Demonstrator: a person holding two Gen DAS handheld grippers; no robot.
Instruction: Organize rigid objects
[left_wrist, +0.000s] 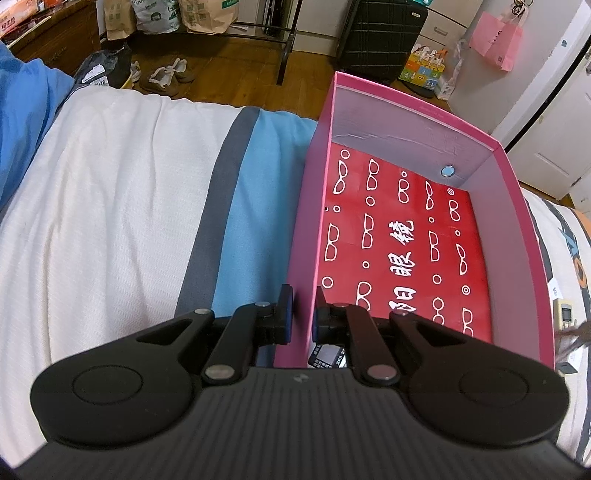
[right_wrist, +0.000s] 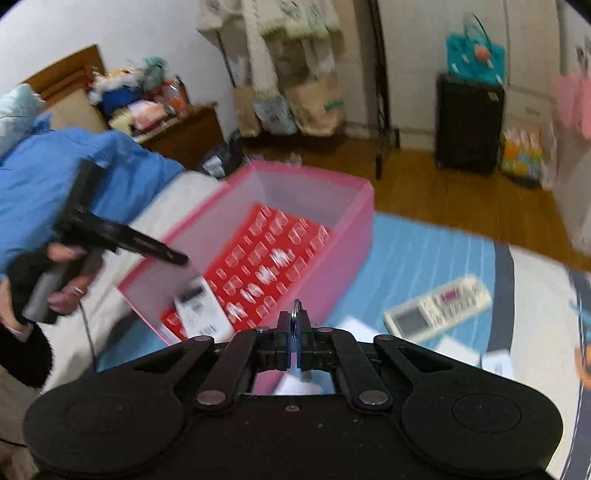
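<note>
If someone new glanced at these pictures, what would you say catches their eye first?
Probably the pink box on the bed, its red floor printed with white glasses, with the left gripper clamped on its near wall. Next, the right gripper, jaws shut on a metal ring above the blue bedding, and the white remote lying to its right.

Right claw (right_wrist: 294, 332) pinches what seems a metal ring (right_wrist: 296, 309).

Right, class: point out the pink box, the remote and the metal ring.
pink box (left_wrist: 511, 173), left wrist view, far right wall.
remote (right_wrist: 439, 308), right wrist view, middle of its face.
metal ring (right_wrist: 296, 308), right wrist view, top arc above the tongs.
</note>
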